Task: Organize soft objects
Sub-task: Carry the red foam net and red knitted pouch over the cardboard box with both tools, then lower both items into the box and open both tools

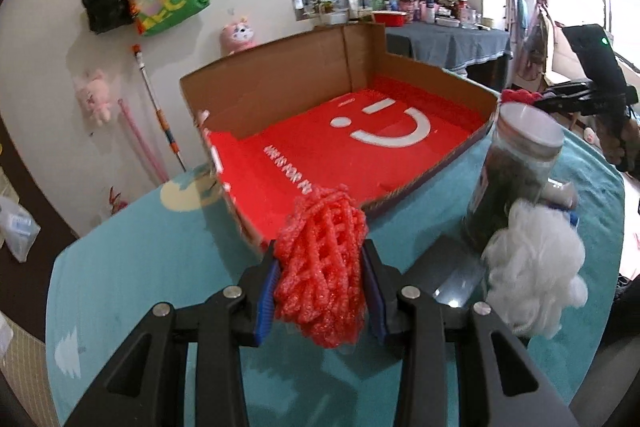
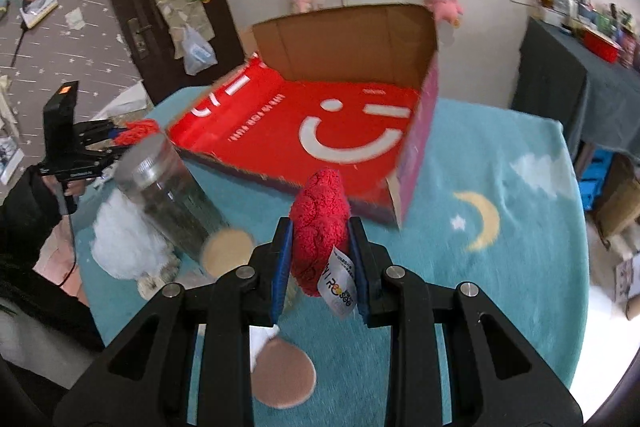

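My left gripper [image 1: 320, 267] is shut on a red foam net [image 1: 322, 263], held above the teal cloth just in front of the open cardboard box [image 1: 280, 87] with a red smiley bottom. In the right wrist view my right gripper [image 2: 320, 251] is shut on a red fuzzy cloth [image 2: 320, 219] with a white label, also near the box [image 2: 344, 39] front edge. The other gripper shows small in each view: the right gripper [image 1: 560, 103] at far right, the left gripper [image 2: 108, 139] at far left. A white puff [image 1: 536, 267] lies beside a jar.
A glass jar [image 1: 516, 179] with a metal lid stands on the teal tablecloth [image 1: 160, 267] right of the box. Two round powder puffs [image 2: 284, 375] lie near it. A cluttered side table [image 1: 440, 39] stands behind. Bags and plush toys hang on the wall.
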`<action>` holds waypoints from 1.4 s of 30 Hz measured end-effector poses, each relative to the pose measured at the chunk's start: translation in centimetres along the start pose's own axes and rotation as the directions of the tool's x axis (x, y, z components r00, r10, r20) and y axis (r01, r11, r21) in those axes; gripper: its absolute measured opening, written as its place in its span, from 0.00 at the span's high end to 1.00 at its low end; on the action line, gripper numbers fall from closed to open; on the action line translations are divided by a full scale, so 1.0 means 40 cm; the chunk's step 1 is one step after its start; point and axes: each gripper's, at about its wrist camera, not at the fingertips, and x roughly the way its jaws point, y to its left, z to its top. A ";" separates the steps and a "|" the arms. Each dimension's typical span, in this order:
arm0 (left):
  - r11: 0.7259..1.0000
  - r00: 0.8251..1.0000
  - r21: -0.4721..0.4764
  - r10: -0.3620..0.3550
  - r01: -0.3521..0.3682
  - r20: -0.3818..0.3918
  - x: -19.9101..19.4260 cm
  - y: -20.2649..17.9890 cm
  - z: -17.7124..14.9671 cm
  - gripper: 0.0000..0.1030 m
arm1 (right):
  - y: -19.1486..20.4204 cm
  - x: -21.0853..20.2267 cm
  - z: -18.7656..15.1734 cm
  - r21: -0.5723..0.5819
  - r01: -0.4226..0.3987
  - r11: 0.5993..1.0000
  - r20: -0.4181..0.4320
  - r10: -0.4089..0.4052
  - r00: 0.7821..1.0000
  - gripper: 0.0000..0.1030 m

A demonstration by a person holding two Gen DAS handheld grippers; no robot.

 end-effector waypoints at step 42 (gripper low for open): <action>0.944 0.910 -0.176 0.202 -0.279 -0.361 0.505 0.113 0.305 0.53 | -0.094 0.570 0.369 -0.055 0.465 0.884 -0.344 -0.454 0.822 0.74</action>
